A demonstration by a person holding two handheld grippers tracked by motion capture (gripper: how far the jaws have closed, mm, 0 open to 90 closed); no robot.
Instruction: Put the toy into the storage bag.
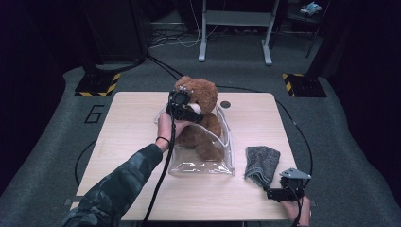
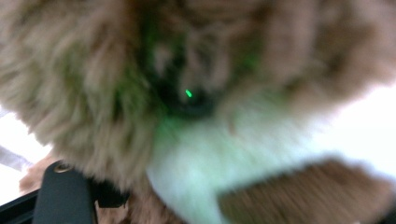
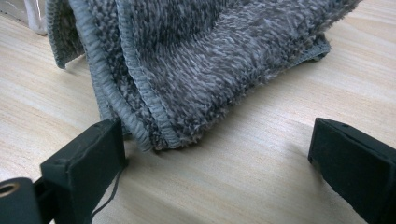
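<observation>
Both grippers open: left gripper (image 1: 182, 106) against teddy bear (image 1: 203, 94), right gripper (image 3: 219, 154) before grey cloth (image 3: 205, 60).

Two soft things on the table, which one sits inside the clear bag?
The brown teddy bear. It stands in the clear bag with the left gripper at its head. The grey towel lies folded on the bare table beside the bag, by the right gripper.

I see my left gripper (image 1: 182, 106) against the brown teddy bear (image 1: 201, 118), which sits in a clear bag (image 1: 203, 166). My right gripper (image 1: 279, 193) rests just beside the grey cloth (image 1: 262, 163).
</observation>
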